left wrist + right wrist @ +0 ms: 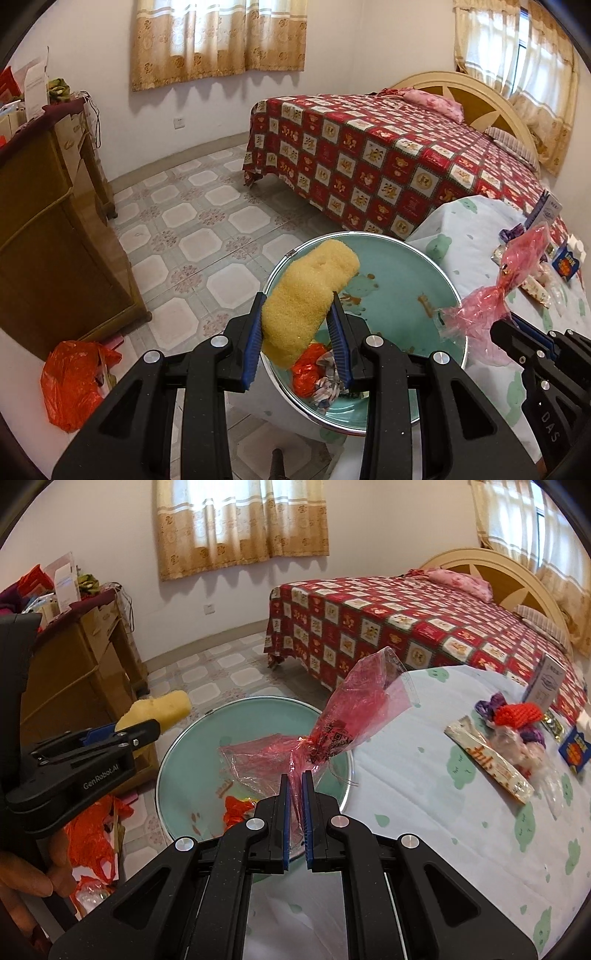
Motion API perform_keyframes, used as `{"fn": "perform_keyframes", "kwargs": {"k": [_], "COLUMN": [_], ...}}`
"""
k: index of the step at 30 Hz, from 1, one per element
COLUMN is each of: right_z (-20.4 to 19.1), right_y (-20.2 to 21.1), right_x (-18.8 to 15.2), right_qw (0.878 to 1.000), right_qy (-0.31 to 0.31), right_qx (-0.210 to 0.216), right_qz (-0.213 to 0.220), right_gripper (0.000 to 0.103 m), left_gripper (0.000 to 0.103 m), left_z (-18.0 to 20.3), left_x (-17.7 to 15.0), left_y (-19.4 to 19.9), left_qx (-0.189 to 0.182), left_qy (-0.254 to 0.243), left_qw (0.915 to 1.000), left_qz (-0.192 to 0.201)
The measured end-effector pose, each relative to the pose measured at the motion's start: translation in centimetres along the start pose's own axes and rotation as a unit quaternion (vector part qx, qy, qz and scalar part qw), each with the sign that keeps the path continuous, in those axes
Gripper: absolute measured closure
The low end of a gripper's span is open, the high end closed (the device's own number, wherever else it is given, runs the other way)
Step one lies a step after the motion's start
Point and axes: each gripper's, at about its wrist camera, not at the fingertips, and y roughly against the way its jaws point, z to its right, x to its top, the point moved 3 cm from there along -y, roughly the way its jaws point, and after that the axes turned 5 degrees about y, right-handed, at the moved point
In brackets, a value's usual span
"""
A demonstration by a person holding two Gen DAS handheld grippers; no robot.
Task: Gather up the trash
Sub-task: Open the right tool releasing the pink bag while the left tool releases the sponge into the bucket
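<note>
Now, L hand-held gripper (301,325) clamps yellow sponge (308,295) over bin (406,266), R hand-held gripper (296,805) pinches pink wrapper (347,716).

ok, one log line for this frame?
left gripper: shut on yellow sponge | right gripper: shut on pink plastic bag | both over teal basin

We've got a rough, porous yellow sponge (308,295), a crinkly see-through pink plastic wrapper (354,720), a glossy mint enamel-looking basin (399,266) with a shiny metal rim, matt black plastic grippers with ribbed blue pads (285,823), and a soft printed tablecloth (424,812).
</note>
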Motion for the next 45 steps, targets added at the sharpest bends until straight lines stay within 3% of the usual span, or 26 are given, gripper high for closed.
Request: {"fn": "perform_keyframes", "kwargs": {"k": [25,30,34,45], "right_z": [-1.5,-2.0,-1.6,0.5], "right_y": [-6.9,-7.6,-7.5,-4.2], "right_x": [0.1,-0.1,-0.1,0.0], "right_qw": [0.995,0.992,0.993,0.998], "right_qy": [0.042,0.051,0.046,0.001], "right_qx": [0.039,0.056,0.045,0.014], "right_qz": [-0.086,-0.102,-0.094,-0.057], "right_gripper": [0.096,0.088,0.076,0.076], "left_gripper": [0.07,0.07,0.069,0.069], "left_z": [0.6,0.5,0.3,0.9], "left_x": [0.8,0.5,0.5,0.1], "left_y": [-4.5,-5.0,-5.0,-5.0], "left_qx": [0.017,0.016,0.016,0.016], "left_qy": [0.007,0.01,0.012,-0.003], "left_qw": [0.9991,0.9988,0.9988,0.9988], "left_qz": [-0.037,-0.045,-0.045,-0.046]}}
